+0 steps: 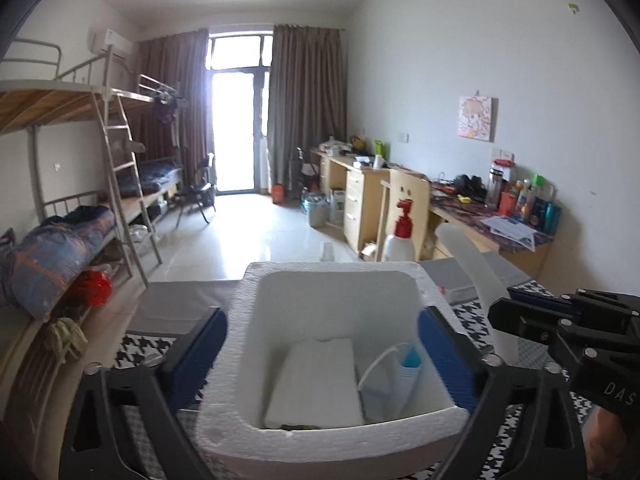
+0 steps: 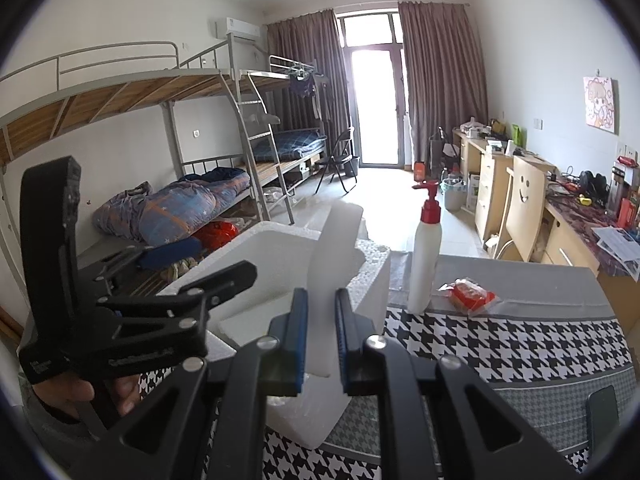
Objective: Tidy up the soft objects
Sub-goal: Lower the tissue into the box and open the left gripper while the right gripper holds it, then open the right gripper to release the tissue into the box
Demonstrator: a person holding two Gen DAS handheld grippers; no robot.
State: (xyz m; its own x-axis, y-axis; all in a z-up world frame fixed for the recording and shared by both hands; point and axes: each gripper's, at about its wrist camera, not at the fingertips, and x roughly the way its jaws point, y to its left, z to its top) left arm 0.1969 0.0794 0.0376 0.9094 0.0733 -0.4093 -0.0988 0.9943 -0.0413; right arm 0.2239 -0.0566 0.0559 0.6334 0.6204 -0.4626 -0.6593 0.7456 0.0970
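A white pad (image 1: 316, 380) and mask (image 1: 400, 376) are lying in the foam box (image 1: 332, 440) under the wide-open left jaws (image 1: 322, 352), while the right jaws (image 2: 322, 336) are gripping a foam strip (image 2: 332, 240) (still outside), the red packet (image 2: 470, 294) waiting at frame right.

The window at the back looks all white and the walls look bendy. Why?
Left wrist view: daylight overexposes the balcony door and glares off the floor. Right wrist view: the fisheye lens bends the bunk bed rails, and dark corners ring both pictures.

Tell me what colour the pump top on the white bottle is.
Red; the pump top shows best in the right wrist view.
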